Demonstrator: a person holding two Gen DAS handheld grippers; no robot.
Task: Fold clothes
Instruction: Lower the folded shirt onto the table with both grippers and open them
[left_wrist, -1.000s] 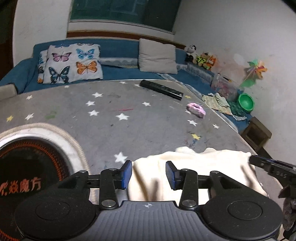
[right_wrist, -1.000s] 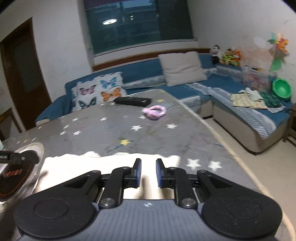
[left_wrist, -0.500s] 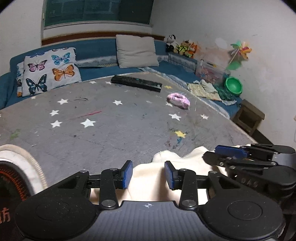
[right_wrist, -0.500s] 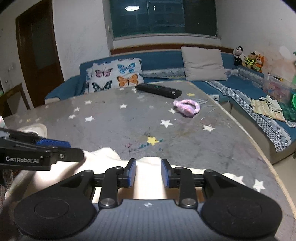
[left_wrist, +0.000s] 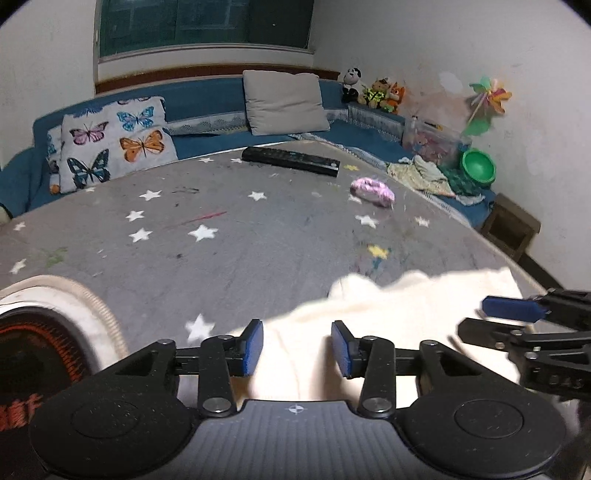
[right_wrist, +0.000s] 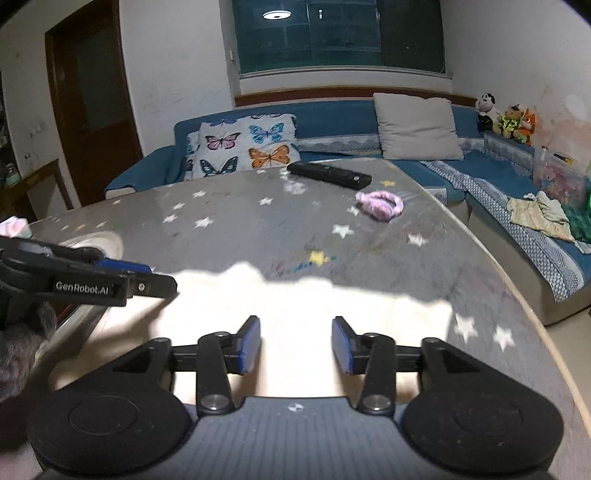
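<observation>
Cream cloth (left_wrist: 399, 314) lies on the near edge of a grey table (left_wrist: 229, 236) printed with stars, and both grippers hang over it. Seen from the left wrist, a round white and black thing (left_wrist: 48, 332) with an orange ring sits to the left of the left gripper (left_wrist: 297, 349), touching nothing. That gripper's blue pads stand well apart with nothing between them; the cloth spreads beneath and ahead of the gap and runs away to the right. Further right, the right gripper (left_wrist: 495, 317) comes in from the side over the cloth's right end.

Seen from the right wrist, the left gripper (right_wrist: 155, 282) enters at the far left, its tips over the cloth's (right_wrist: 295, 306) left corner; whether they touch the fabric cannot be told. In the middle, the right gripper (right_wrist: 295, 343) is spread wide and grips nothing, and the cloth lies directly below and just beyond its pads, reaching past them on both sides. Its far edge is uneven and blurred.

Well beyond both grippers, a black remote (right_wrist: 328, 175) lies near the table's far edge, with a pink fuzzy ring (right_wrist: 380, 205) to its right. A blue sofa (right_wrist: 332, 118) with a butterfly pillow (right_wrist: 247, 144) and a grey cushion (right_wrist: 417, 125) stands behind the table.
</observation>
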